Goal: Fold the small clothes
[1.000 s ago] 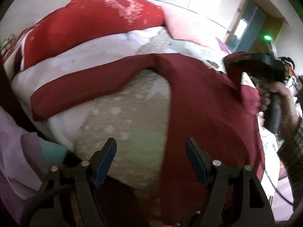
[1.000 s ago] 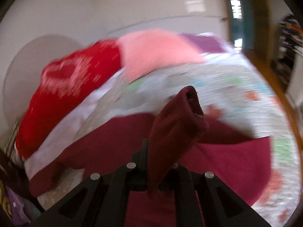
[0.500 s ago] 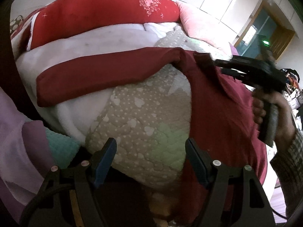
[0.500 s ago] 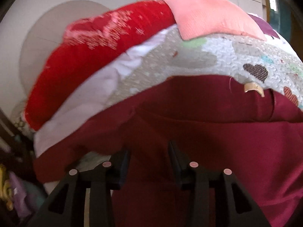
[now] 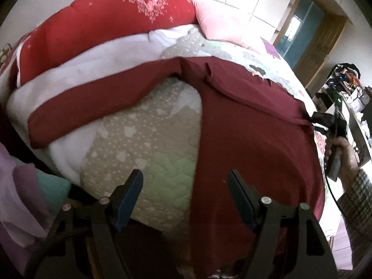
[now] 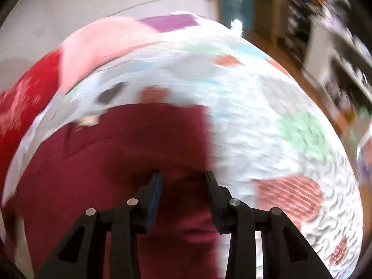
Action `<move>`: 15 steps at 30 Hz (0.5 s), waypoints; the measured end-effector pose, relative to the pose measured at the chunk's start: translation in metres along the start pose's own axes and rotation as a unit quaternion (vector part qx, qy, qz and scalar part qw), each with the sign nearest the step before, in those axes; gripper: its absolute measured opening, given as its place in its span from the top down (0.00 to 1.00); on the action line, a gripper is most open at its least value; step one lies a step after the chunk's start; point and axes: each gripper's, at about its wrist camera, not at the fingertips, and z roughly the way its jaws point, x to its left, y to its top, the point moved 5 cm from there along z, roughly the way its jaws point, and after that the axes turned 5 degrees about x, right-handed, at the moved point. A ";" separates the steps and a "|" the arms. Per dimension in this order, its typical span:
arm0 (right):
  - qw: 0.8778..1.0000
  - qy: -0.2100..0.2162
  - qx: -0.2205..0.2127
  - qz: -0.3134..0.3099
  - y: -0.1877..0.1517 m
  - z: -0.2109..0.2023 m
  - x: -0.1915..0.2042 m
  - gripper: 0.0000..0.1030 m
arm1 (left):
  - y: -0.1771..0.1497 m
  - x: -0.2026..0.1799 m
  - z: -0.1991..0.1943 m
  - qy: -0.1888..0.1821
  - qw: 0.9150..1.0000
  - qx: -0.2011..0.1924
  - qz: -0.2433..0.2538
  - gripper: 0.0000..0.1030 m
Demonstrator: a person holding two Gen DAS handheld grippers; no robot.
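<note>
Beneath both spread, empty claws, left gripper (image 5: 184, 200) and right gripper (image 6: 183, 190), lay the maroon garment (image 5: 244, 125); folding had begun, and next probably called for pinching the outstretched sleeve (image 5: 93, 102).

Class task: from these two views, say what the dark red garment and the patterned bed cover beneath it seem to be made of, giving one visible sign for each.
Dark red long-sleeved garment: apparently a thin, matte woven or knit cloth; it lies flat with soft creases and no shine. Patterned quilted bed cover: seemingly padded cotton-like fabric; stitched puckers and puffy patches show. Exact fibres cannot be told.
</note>
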 end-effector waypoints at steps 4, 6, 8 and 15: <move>0.999 0.026 -0.022 0.011 -0.003 -0.019 -0.014 0.46 | -0.003 -0.007 0.005 0.011 1.000 0.005 0.005 0.28; 0.998 0.046 -0.046 -0.015 -0.005 -0.036 -0.005 0.46 | -0.004 -0.012 0.006 0.010 1.000 0.008 0.011 0.28; 0.996 0.043 -0.065 -0.032 -0.009 -0.047 0.001 0.46 | -0.007 -0.017 0.007 0.008 1.000 0.010 0.015 0.28; 0.992 0.075 -0.042 -0.088 -0.019 -0.035 0.030 0.79 | -0.016 -0.021 0.000 0.010 1.000 0.009 0.019 0.28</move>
